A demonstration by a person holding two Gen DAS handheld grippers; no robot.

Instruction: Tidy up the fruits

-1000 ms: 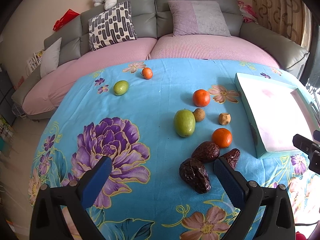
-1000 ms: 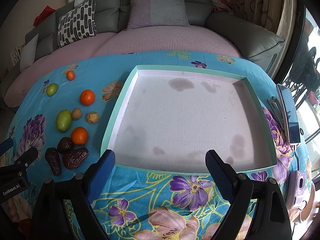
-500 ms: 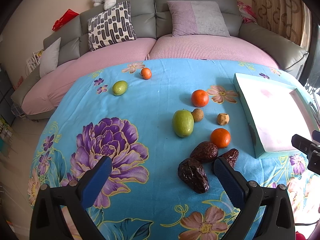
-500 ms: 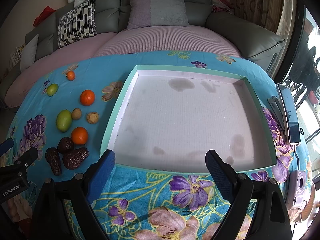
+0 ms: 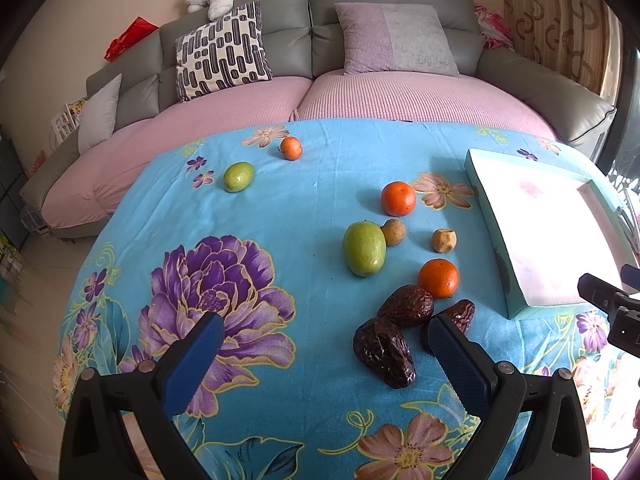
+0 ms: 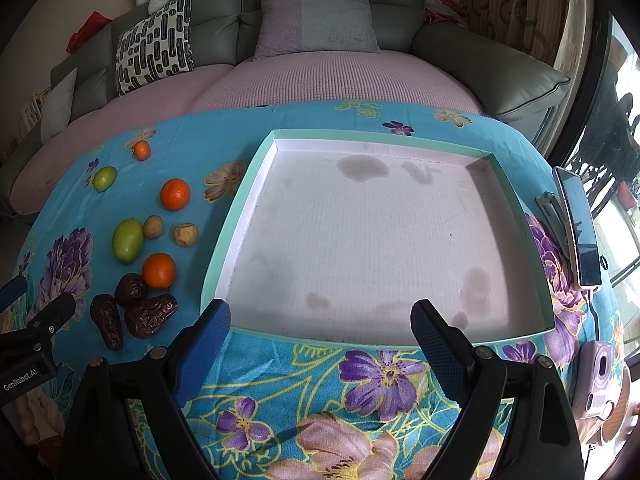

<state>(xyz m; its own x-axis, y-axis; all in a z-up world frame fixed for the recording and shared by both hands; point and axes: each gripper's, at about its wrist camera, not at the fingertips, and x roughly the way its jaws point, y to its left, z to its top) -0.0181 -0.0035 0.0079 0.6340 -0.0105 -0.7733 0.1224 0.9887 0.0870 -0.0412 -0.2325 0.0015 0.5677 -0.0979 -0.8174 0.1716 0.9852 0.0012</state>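
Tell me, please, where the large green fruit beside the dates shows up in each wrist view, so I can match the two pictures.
Left wrist view: the large green fruit lies right of centre on the blue cloth, above the dates.
Right wrist view: it lies at the far left, left of the tray.
Shared landmark: the small brown fruit touching its right side in both.

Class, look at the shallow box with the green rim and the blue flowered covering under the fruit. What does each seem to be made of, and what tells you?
Box: probably cardboard or foam board; matte, stained, finely ribbed white floor, thick flat walls. Covering: soft printed fabric, likely fleece; matte, slightly fuzzy.
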